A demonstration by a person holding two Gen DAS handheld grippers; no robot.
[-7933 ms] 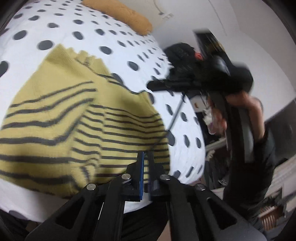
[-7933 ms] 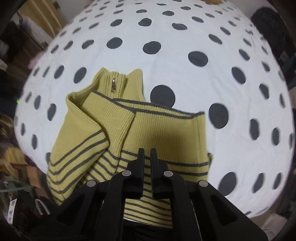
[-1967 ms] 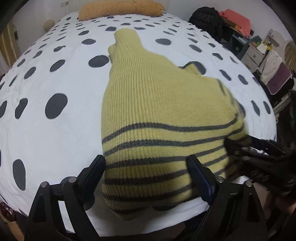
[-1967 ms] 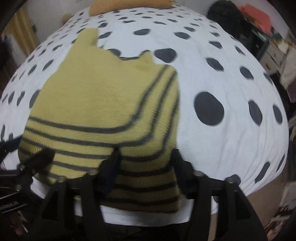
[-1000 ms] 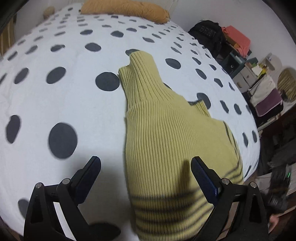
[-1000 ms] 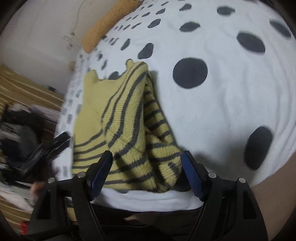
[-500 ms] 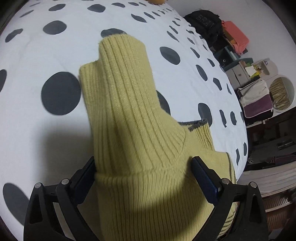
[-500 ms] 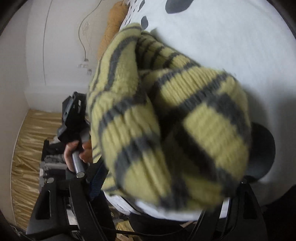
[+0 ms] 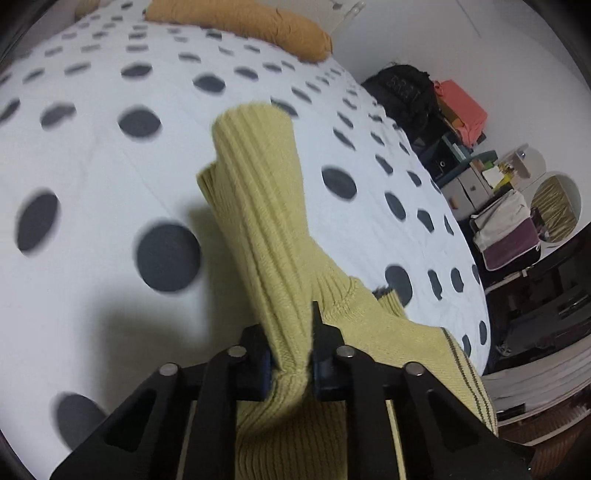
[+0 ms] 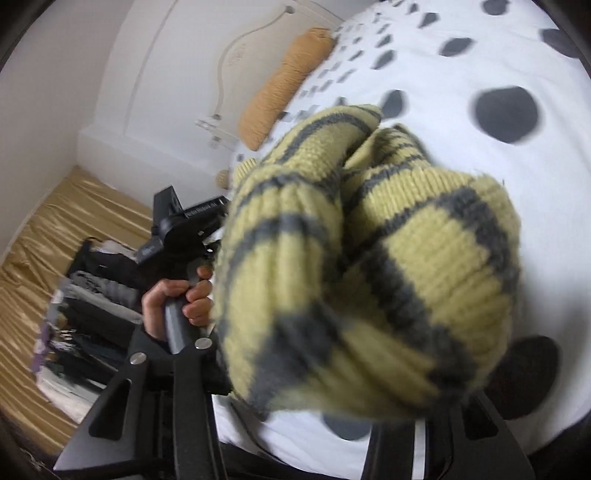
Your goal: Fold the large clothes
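Observation:
A yellow knit sweater (image 9: 266,229) with dark grey stripes lies on a white bed cover with dark dots (image 9: 92,155). My left gripper (image 9: 290,354) is shut on the plain ribbed part near the collar, which stretches away from it. In the right wrist view the striped hem of the sweater (image 10: 369,266) bulges right in front of the lens and hides my right gripper's fingertips. The left gripper's body and the hand holding it (image 10: 184,291) show at the left of that view.
An orange pillow (image 9: 240,26) lies at the head of the bed; it also shows in the right wrist view (image 10: 284,81). A black backpack (image 9: 402,92), drawers and bags stand beyond the bed's right edge. A gold curtain (image 10: 44,258) and stacked clothes are at the left.
My left gripper has closed on the sweater's ribbed part, where it was wide open half a second ago. The striped hem has stayed bunched close in front of the right camera.

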